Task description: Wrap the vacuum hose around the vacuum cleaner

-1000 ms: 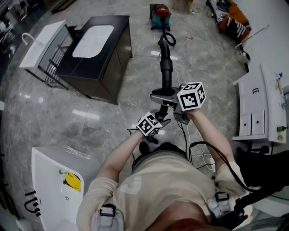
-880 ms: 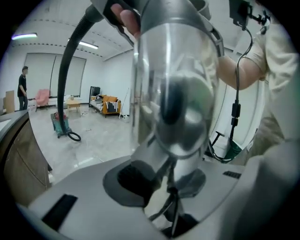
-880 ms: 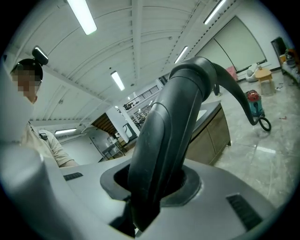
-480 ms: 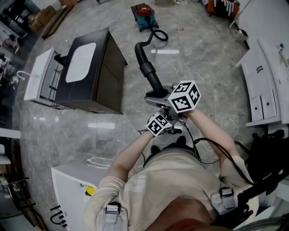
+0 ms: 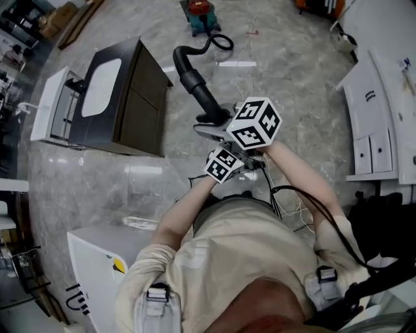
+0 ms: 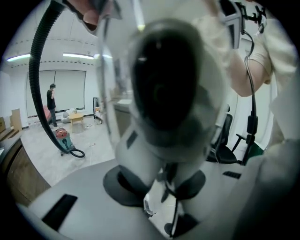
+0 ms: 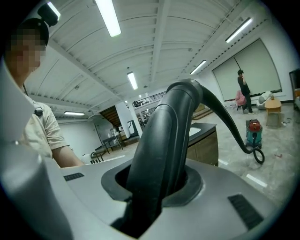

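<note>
Swung the vacuum hose (image 5: pixel 195 88) off its straight line to the vacuum cleaner (image 5: pixel 198 10) and over toward the dark cabinet (image 5: pixel 140 104), bending it into a hook at its far end. Just been closing the right hand-held gripper (image 7: pixel 154 187) onto the hose's dark tube; likewise narrowing the left hand-held gripper (image 6: pixel 159 187), with something white and blurred between its jaws.

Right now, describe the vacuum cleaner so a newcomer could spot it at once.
Find the dark vanity cabinet at upper left. Past its far corner, at the head view's top edge, sits the vacuum cleaner: a small teal canister with a red top, where the black hose ends.
</note>
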A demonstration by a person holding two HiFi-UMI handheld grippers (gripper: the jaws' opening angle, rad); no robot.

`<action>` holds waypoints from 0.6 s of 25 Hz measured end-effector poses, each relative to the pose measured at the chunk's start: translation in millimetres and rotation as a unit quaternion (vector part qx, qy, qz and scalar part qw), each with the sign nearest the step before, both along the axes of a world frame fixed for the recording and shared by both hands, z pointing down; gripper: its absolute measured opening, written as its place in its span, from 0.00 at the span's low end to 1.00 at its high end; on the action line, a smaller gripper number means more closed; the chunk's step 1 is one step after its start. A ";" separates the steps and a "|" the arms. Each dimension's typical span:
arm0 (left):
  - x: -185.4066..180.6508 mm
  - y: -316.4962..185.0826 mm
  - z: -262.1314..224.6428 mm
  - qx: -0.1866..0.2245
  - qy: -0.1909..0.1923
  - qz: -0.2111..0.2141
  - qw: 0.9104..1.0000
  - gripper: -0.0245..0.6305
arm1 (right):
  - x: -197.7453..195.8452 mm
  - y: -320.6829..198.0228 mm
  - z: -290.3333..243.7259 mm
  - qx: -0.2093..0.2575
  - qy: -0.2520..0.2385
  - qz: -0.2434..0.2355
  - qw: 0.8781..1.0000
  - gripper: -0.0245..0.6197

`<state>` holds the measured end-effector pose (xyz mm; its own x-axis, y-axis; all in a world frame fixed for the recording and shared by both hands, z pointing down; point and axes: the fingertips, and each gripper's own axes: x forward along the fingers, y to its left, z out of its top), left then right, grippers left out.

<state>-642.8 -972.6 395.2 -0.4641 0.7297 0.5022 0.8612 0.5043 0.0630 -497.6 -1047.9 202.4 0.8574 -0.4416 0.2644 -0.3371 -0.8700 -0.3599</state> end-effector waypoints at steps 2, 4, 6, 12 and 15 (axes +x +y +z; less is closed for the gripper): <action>-7.6 8.8 1.3 0.007 -0.001 0.012 1.000 0.23 | -4.9 13.1 2.0 -0.021 -0.007 0.023 0.999 0.18; -13.0 19.2 5.2 0.019 -0.004 0.022 1.000 0.23 | -6.9 28.0 11.0 -0.090 -0.026 0.053 0.994 0.54; -23.0 31.1 6.0 0.020 -0.010 0.034 0.999 0.23 | -12.2 44.1 18.2 -0.122 -0.036 0.073 0.989 0.55; -58.3 61.9 6.0 0.029 -0.069 0.077 0.994 0.23 | -31.8 96.1 41.4 -0.183 -0.082 0.135 0.970 0.56; -44.5 96.7 5.2 0.035 -0.122 0.049 0.991 0.23 | -48.0 134.6 69.9 -0.279 -0.132 0.187 0.933 0.63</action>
<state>-687.3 -875.9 400.5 -0.6445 0.6423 0.4148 0.7633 0.5717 0.3008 -545.6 -913.3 272.4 0.7959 0.1445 0.5879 0.0631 -0.9856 0.1568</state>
